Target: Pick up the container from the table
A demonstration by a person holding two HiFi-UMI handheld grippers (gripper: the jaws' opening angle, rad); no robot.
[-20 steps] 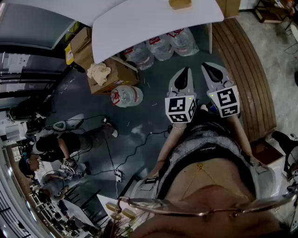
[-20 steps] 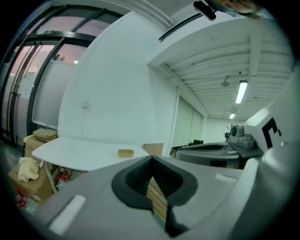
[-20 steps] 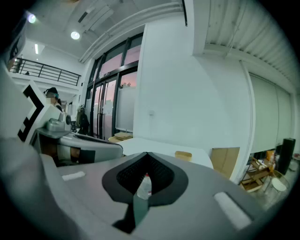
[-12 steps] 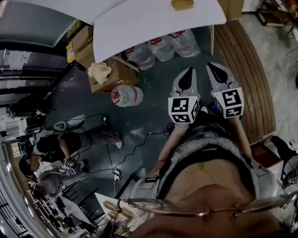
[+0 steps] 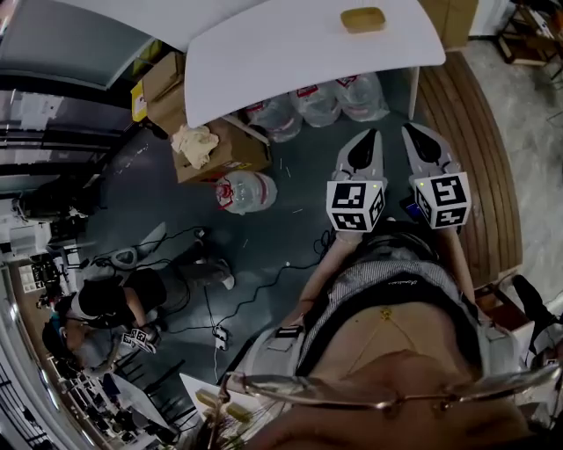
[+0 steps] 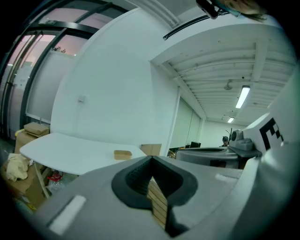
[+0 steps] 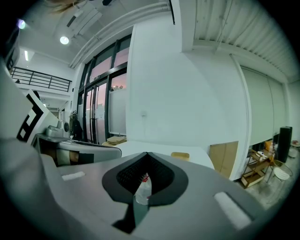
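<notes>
Container (image 5: pixel 362 18), small and tan, lies on the white table (image 5: pixel 281 53), well apart from both grippers; each gripper view shows it ahead on the tabletop, beyond the jaw tips. Left gripper (image 5: pixel 369 134) and right gripper (image 5: pixel 412 128) are held side by side short of the table, above the dark floor. Each has its jaws closed tip to tip, with nothing gripped. Clear water bottles (image 5: pixel 318 98) lie beneath the table. A wooden bench (image 5: pixel 479 158) curves along the right side.

Left gripper (image 5: pixel 371 134), right gripper (image 5: pixel 410 128) closer to table (image 5: pixel 264 53); container (image 5: pixel 363 19) fully visible.
</notes>
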